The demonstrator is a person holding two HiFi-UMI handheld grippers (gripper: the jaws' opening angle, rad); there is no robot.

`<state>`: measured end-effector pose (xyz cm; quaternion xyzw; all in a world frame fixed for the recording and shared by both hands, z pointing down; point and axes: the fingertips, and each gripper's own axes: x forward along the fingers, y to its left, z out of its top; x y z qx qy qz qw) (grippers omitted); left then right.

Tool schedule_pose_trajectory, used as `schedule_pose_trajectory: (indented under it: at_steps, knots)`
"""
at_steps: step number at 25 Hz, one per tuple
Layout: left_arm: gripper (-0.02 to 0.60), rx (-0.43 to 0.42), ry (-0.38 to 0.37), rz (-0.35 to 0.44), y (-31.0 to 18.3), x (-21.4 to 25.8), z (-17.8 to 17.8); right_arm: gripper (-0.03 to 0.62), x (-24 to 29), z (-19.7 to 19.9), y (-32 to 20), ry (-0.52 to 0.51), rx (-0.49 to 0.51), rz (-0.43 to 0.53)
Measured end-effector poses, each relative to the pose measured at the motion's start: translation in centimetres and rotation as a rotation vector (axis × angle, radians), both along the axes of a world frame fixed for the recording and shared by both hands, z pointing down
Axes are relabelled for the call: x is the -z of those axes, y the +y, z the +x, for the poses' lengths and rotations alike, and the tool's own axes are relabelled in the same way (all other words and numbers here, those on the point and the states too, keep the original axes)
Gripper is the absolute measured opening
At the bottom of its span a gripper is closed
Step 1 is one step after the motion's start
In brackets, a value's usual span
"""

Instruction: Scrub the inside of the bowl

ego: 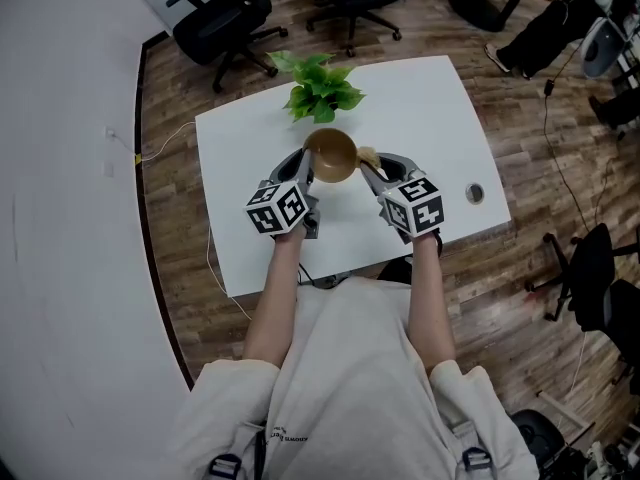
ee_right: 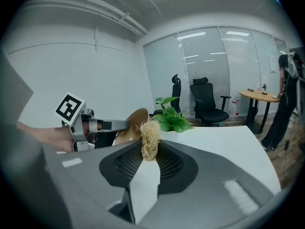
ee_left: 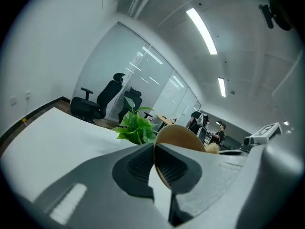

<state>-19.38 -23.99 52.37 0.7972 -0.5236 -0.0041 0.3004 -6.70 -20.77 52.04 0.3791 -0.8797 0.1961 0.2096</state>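
A tan wooden bowl [ego: 331, 154] hangs tilted above the white table [ego: 420, 108], its rim pinched in my left gripper [ego: 309, 172]. The left gripper view shows the bowl [ee_left: 177, 136] edge-on between the shut jaws. My right gripper [ego: 368, 164] sits just right of the bowl, shut on a straw-coloured fibre scrubber [ego: 366, 155]. From the right gripper view the scrubber [ee_right: 149, 138] sticks up between the jaws, with the bowl [ee_right: 132, 125] and the left gripper [ee_right: 119, 125] just beyond it to the left. Whether scrubber and bowl touch I cannot tell.
A green potted plant [ego: 319, 86] stands on the table right behind the bowl. A round cable port [ego: 475, 193] is at the table's right edge. Black office chairs [ego: 222, 20] stand beyond the far edge, and a person's legs [ego: 535, 30] show at top right.
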Motion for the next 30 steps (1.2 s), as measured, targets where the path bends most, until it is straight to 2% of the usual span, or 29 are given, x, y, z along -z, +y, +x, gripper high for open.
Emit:
schedule_pose_trajectory:
  at_steps: [3,9,15,22,27,30]
  knots:
    - [0.017,0.047,0.036,-0.024,-0.3,-0.2,-0.4,0.107,-0.4,-0.4,0.2,0.003,0.007,-0.008]
    - [0.017,0.123,0.186,-0.061,-0.9,-0.2,-0.8,0.109,-0.8,-1.1,0.4,-0.048,0.016,-0.002]
    - [0.017,0.136,0.218,-0.067,-1.1,-0.2,-0.8,0.107,-1.8,-1.8,0.8,-0.127,0.02,-0.049]
    - [0.018,0.105,0.213,-0.066,-1.3,0.3,0.7,0.107,-3.7,-3.4,1.7,-0.126,0.066,-0.093]
    - [0.018,0.071,0.251,-0.061,-1.2,1.0,2.2,0.107,-4.3,-4.0,1.9,-0.138,0.08,-0.115]
    - [0.018,0.039,0.246,-0.06,-1.0,1.2,3.1,0.107,-4.7,-4.0,2.0,-0.138,0.087,-0.129]
